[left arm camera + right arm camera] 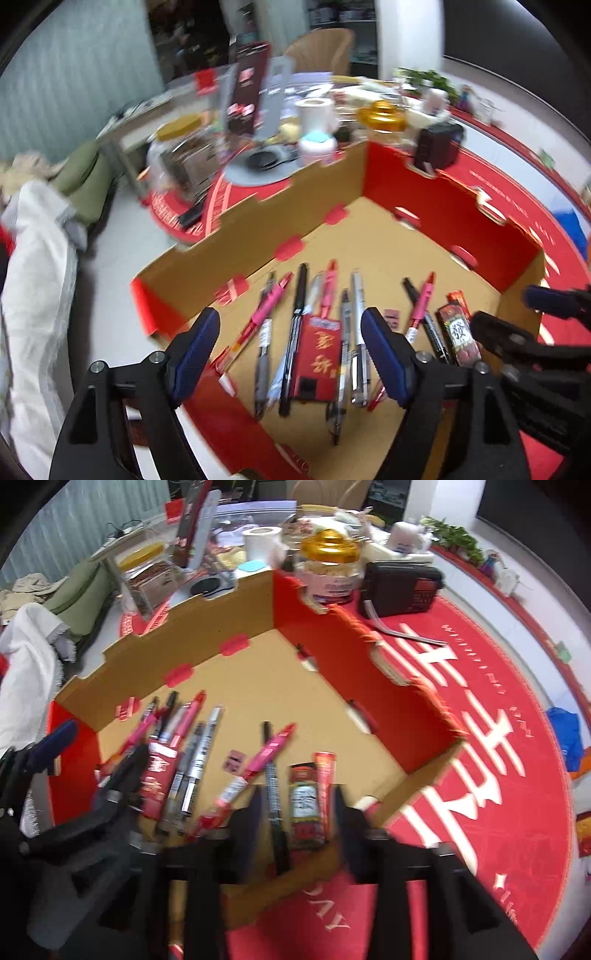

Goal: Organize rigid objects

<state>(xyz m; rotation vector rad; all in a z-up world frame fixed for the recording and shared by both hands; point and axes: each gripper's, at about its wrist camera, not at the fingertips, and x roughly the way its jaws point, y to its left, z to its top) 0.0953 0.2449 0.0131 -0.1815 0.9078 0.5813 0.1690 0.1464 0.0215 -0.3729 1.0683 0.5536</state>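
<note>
Meanwhile, both the left gripper (288,354) and right gripper (299,808) hang spread and empty over pens (295,332) lying at six o'clock inside the cardboard box (332,184).

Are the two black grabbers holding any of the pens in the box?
No. The left gripper hangs open above the pens and red packet, pinching nothing. The right gripper also looks open, blurred, over the cardboard box.

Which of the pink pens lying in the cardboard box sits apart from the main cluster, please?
The pink pen at the right, crossing a black pen beside the red snack packet; the other pink pens lie left, around the red envelope.
</note>
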